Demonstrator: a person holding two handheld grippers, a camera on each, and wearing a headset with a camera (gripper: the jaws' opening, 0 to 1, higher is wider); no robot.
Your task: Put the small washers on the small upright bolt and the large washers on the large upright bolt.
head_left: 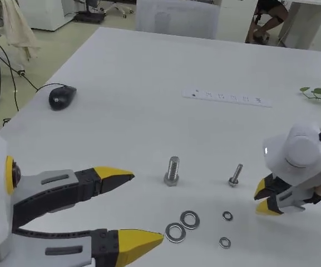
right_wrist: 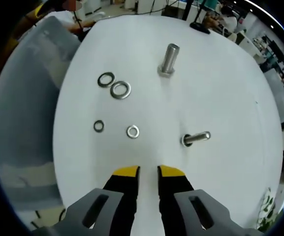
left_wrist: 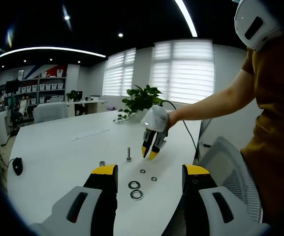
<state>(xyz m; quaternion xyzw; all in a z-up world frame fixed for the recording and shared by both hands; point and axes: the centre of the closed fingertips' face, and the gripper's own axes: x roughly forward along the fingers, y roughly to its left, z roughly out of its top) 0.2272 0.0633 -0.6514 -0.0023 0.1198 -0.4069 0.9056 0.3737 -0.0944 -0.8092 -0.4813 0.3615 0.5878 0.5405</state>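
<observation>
A broad white table (head_left: 149, 83) carries the whole job. No washer sits on either bolt yet, so the work looks to be at its first pick-up. At the near left, the left gripper (head_left: 147, 208), grey with yellow tips, hovers with jaws spread wide and empty. At the right, the right gripper (head_left: 258, 202) hangs low, its jaws a narrow gap apart with nothing between them. The large steel hex bolt (head_left: 172, 170) stands upright mid-table, and the small steel bolt (head_left: 236, 174) stands to its right, near the right gripper. Two large steel washers (head_left: 189, 219) lie side by side, nearer than the large bolt. Two small steel washers (head_left: 227, 216) lie apart, nearer than the small bolt. The next move probably calls for the right gripper to drop onto a small washer, which lies flat and may be hard to pinch. A white power strip (head_left: 227, 97) and a black computer mouse (head_left: 62, 97) lie far off, out of the way.
</observation>
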